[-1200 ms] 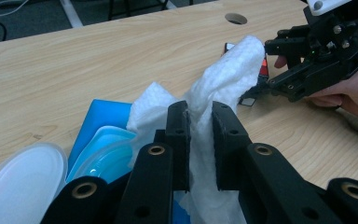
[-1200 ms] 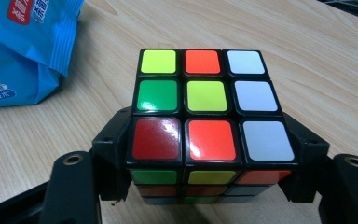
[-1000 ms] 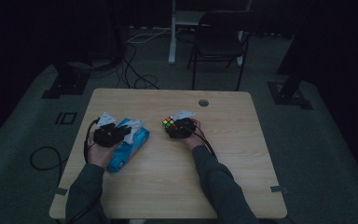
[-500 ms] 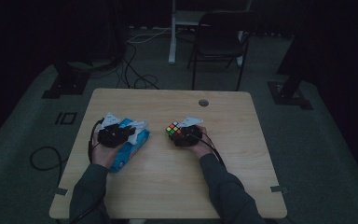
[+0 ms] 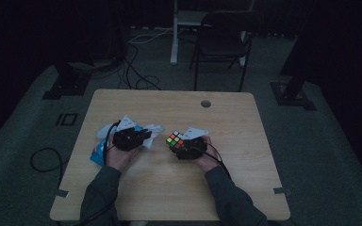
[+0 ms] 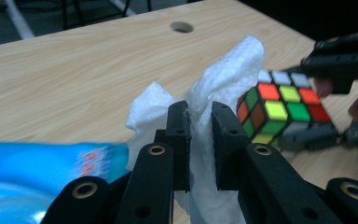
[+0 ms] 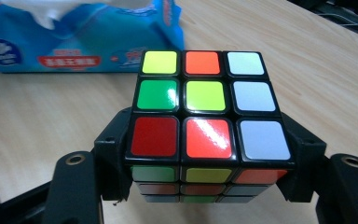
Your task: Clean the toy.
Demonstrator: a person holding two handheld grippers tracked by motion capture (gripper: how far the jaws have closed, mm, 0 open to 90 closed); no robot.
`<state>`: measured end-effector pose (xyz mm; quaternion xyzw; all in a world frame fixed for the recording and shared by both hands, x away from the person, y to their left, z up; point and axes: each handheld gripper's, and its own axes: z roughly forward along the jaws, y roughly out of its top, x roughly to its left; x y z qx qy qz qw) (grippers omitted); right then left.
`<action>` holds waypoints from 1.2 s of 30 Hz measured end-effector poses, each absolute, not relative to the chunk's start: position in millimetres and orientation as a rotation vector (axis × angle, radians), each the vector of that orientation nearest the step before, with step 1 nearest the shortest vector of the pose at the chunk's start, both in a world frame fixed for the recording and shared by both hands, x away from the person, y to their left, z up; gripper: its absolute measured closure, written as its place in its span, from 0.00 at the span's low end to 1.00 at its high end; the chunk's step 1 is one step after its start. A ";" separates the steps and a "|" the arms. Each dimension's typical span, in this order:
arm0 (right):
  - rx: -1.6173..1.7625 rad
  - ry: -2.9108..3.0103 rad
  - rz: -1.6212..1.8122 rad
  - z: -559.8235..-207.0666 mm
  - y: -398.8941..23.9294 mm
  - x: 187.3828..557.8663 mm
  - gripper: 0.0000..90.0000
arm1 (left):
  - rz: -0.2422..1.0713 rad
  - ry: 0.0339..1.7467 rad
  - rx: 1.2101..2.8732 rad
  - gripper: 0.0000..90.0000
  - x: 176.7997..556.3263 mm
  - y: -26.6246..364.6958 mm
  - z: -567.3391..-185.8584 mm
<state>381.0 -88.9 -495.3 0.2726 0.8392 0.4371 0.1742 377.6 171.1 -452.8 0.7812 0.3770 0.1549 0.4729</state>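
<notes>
In the high view, the left gripper (image 5: 143, 137) and the right gripper (image 5: 178, 145) sit near the middle of the surface (image 5: 226, 127), the cube (image 5: 174, 140) just at 3 o'clock from the tissue (image 5: 153, 129). In the left gripper view, the jaws pinch the white tissue, pulled from the blue pack (image 6: 37, 163), and the cube waits at 3 o'clock, not touched yet. In the right gripper view, the jaws squeeze the cube's two sides and hold it off the surface, so both are grabbed but I think the wiping is not started

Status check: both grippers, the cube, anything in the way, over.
Left gripper shut on tissue. Right gripper shut on cube, held off the table. Tissue pack behind cube; nothing between tissue and cube.
</notes>
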 end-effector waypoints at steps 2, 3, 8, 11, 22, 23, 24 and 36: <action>0.763 2.382 1.240 -495.8 -88.4 375.7 0.38 | 0.373 0.904 1.916 0.90 377.0 164.5 -452.9; 0.758 2.386 1.236 -496.1 -88.1 373.3 0.38 | 0.368 0.892 1.922 0.90 376.8 160.5 -452.9; 0.778 2.383 1.225 -499.9 -89.2 367.2 0.38 | 0.360 0.844 1.962 0.90 377.1 141.3 -452.5; 0.787 2.390 1.200 -502.5 -89.8 366.5 0.38 | 0.347 0.825 1.963 0.90 378.0 131.8 -453.3; 0.787 2.398 1.231 -505.7 -88.6 363.2 0.38 | 0.353 0.776 2.028 0.90 383.0 101.8 -462.6; 0.785 2.400 1.234 -505.7 -88.7 362.7 0.38 | 0.351 0.777 2.026 0.90 383.6 101.1 -462.7; 0.785 2.401 1.237 -505.7 -88.6 362.2 0.38 | 0.350 0.774 2.023 0.90 384.2 100.3 -462.7; 0.786 2.385 1.251 -503.0 -89.9 362.0 0.38 | 0.309 0.683 2.046 0.91 372.5 82.6 -460.1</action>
